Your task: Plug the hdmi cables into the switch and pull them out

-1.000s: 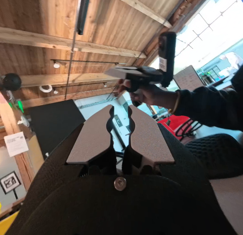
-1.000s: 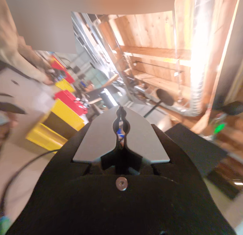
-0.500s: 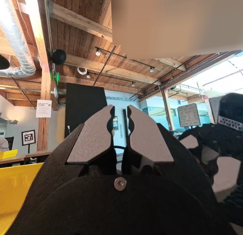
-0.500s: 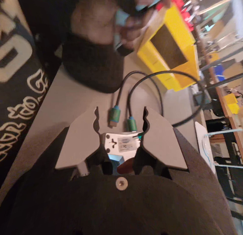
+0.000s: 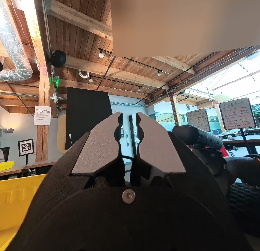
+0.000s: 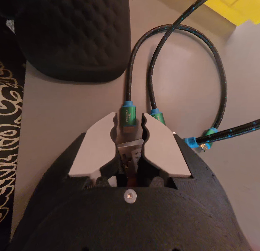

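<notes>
Right gripper (image 6: 128, 129), jaws parted and empty, hovers over the white switch (image 6: 130, 145) on the table (image 6: 56, 117), green HDMI plugs (image 6: 128, 118) lying unplugged beside it; left gripper (image 5: 129, 117), slightly open, points away.

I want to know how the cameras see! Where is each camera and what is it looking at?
Left wrist view: sits on the left tool, tilted up at the wooden ceiling; its open fingers show, the other tool to the right.
Right wrist view: sits on the right tool, looking down at the table, green plugs and switch; a dark sleeve shows.
Shared: a yellow bin.
</notes>
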Motion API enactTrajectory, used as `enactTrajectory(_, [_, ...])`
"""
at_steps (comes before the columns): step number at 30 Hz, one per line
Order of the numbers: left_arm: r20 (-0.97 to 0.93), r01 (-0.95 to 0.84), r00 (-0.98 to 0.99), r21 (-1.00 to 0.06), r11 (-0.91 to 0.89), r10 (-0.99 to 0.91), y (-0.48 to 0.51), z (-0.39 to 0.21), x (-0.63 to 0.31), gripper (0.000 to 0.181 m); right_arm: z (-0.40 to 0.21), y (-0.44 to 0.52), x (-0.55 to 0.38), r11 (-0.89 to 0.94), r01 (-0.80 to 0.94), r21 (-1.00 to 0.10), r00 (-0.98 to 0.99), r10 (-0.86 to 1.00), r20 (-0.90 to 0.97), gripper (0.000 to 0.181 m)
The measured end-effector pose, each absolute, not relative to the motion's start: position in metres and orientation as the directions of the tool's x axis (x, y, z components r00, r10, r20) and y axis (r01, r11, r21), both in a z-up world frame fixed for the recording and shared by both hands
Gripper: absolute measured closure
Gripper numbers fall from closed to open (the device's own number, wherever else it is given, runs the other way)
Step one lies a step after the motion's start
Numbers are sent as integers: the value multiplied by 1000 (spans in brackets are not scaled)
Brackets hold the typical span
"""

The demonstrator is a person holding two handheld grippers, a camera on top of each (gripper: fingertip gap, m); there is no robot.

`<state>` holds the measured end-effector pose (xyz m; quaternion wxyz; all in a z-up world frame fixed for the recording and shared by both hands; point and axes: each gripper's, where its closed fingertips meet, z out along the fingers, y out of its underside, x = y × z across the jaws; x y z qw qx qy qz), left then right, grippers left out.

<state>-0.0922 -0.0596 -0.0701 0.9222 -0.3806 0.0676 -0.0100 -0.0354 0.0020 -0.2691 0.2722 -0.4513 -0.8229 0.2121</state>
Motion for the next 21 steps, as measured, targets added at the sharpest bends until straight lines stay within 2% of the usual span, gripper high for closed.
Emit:
enactTrajectory(4, [-113, -29, 991, -704, 710, -71, -60, -70, -93, 164, -270, 2, -38, 546, 631, -552, -461, 835, 299, 160])
enactTrajectory(6, [-111, -28, 991, -704, 710, -71, -60, -70, -93, 164, -270, 2, -38, 556, 631, -541, -477, 828, 294, 160])
enactTrajectory(8, [-112, -31, 991, -701, 712, -67, -61, -70, -94, 164, -270, 2, -39, 551, 609, -570, -485, 828, 282, 161])
enactTrajectory(11, [-110, -35, 992, -696, 717, -57, -61, -69, -94, 164, -256, 0, -41, 476, 556, -681, -456, 860, 229, 161])
enactTrajectory(17, [-121, -14, 989, -660, 751, -88, -68, -64, -89, 164, -192, -1, -44, 152, 339, -929, -414, 910, -2, 161])
enactTrajectory(19, [-150, 3, 981, -634, 773, -127, -73, -62, -81, 164, -172, 0, -42, -16, 280, -960, -433, 891, -141, 161])
enactTrajectory(21, [-224, -26, 961, -658, 752, -164, -67, -67, -68, 162, -160, 2, -38, -139, 252, -958, -462, 852, -245, 162])
